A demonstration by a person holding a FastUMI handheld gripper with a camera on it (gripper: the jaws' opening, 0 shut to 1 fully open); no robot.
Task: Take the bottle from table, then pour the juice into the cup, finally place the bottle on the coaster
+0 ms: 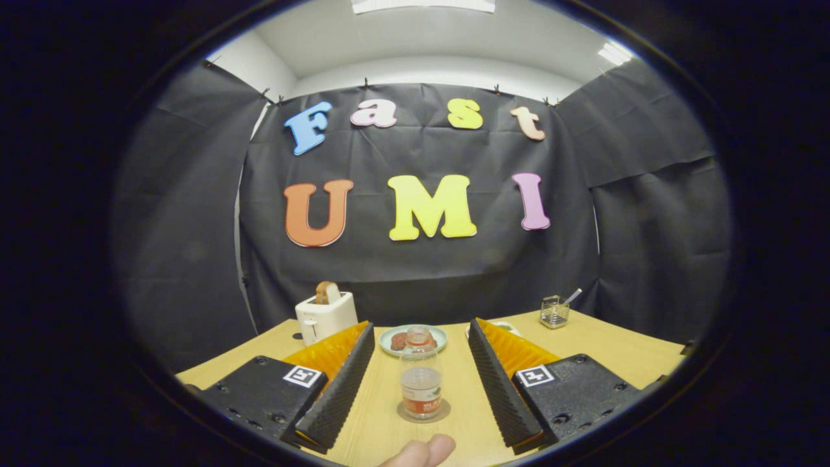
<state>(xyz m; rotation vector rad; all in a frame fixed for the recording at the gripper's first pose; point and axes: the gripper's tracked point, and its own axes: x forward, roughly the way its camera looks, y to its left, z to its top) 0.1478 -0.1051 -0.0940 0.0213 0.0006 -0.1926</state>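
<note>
- One bottle point(421, 383), clear, upright on one round coaster point(423, 413), between the two fingers.
- One gripper point(421, 363) with two fingers, wide apart and touching nothing.
- One plate point(413, 339) at 12 o'clock beyond the bottle, with some brown food on it; the number of pieces I cannot tell.
- One toaster point(325, 316) at 11 o'clock, with one slice of toast point(326, 292) in it.
- One small wire holder point(555, 311) at 1 o'clock, with one utensil handle.
- One wooden table point(616, 350).
- Two fingertips point(425, 452) of a person at 6 o'clock.

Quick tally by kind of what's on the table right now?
Bottle, on the coaster, between the open fingers: 1
Coaster: 1
Plate of food: 1
Toaster: 1
Wire holder: 1
Total: 5
</note>
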